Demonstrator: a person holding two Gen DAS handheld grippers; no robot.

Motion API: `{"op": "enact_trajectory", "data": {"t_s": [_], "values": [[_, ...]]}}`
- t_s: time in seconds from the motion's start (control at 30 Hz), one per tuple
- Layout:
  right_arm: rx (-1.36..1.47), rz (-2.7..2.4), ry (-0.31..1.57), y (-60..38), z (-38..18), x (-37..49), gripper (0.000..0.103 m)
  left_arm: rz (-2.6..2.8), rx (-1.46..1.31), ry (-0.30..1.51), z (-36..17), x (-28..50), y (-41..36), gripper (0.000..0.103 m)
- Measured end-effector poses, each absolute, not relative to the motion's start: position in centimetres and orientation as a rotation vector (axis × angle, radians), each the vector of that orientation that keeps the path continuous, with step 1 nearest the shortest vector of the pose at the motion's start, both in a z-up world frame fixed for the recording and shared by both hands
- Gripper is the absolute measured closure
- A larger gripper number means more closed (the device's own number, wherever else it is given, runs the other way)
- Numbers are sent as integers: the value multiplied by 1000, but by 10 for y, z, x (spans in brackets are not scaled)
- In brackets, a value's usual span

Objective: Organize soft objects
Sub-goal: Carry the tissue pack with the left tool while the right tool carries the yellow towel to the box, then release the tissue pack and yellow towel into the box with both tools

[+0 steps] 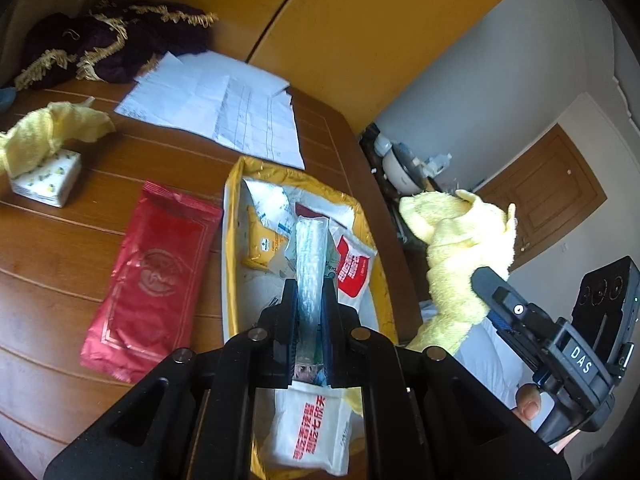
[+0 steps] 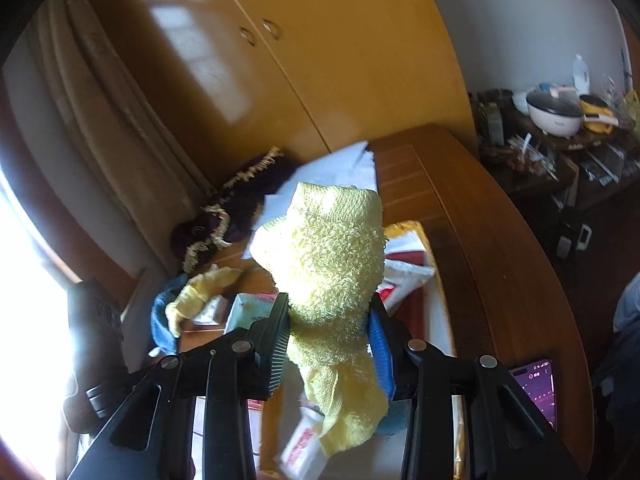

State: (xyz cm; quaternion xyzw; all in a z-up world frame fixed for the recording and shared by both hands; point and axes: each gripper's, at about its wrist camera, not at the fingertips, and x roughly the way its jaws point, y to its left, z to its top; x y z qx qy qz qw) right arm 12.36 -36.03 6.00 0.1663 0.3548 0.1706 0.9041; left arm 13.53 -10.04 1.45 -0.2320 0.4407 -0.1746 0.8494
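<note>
Yellow towel [image 2: 332,280]: bunched terry cloth, pinched between the two fingers of the right gripper [image 2: 330,332]; its top bulges above the fingertips and its tail hangs below them.
Right gripper, seen from the left camera: held in the air off the table's right edge, towel [image 1: 460,256] sticking up from it, a thumb [image 1: 528,402] on its handle.
Left gripper [image 1: 310,304]: fingers drawn in narrow, clamped on a clear plastic packet [image 1: 311,264] held edge-on above the box.
Box [image 1: 234,216]: open, yellow-walled, on the wooden table [image 1: 56,264] directly under the left gripper; it holds a white-and-red pouch [image 1: 352,268], a small yellow packet [image 1: 262,244] and other plastic wrappers.
Second white-and-red pouch [image 1: 312,428]: at the near end of the box, below the left gripper's body.
Red foil pack [image 1: 152,276]: flat on the table just left of the box.
Second yellow cloth [image 1: 48,128]: crumpled on top of a small tissue pack [image 1: 48,180], far left of the table.
Papers [image 1: 224,108]: spread behind the box.
Dark fringed cloth [image 1: 108,44]: heaped at the table's back corner, against the wardrobe [image 2: 240,72].
Phone [image 2: 538,384]: screen lit, at the table's right edge.
</note>
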Motion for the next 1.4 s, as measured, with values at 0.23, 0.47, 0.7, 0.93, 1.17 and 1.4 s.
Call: {"op": "enact_trajectory", "data": {"t_s": [0.23,0.47,0.7,0.93,1.17,1.4], "values": [[292,258,831,-365,12,151,65,-344,-478,992,-15,157,-112,95],[207,175,897,-357,-19,160,65,-328,-451,985,-23,162,-117,95],[218,184,914,-356,-30,178,65,-340,-443,1015,-35,169,-122,95],[226,196,919,-353,-31,180,55,-326,-399,1030,-35,167,-122,88],[248,162,841,-360,-10,163,37,-399,-415,1026,-29,154,-119,67],[255,146,724,-358,25,133,37,-391,-402,933,-10,135,-113,46]]}}
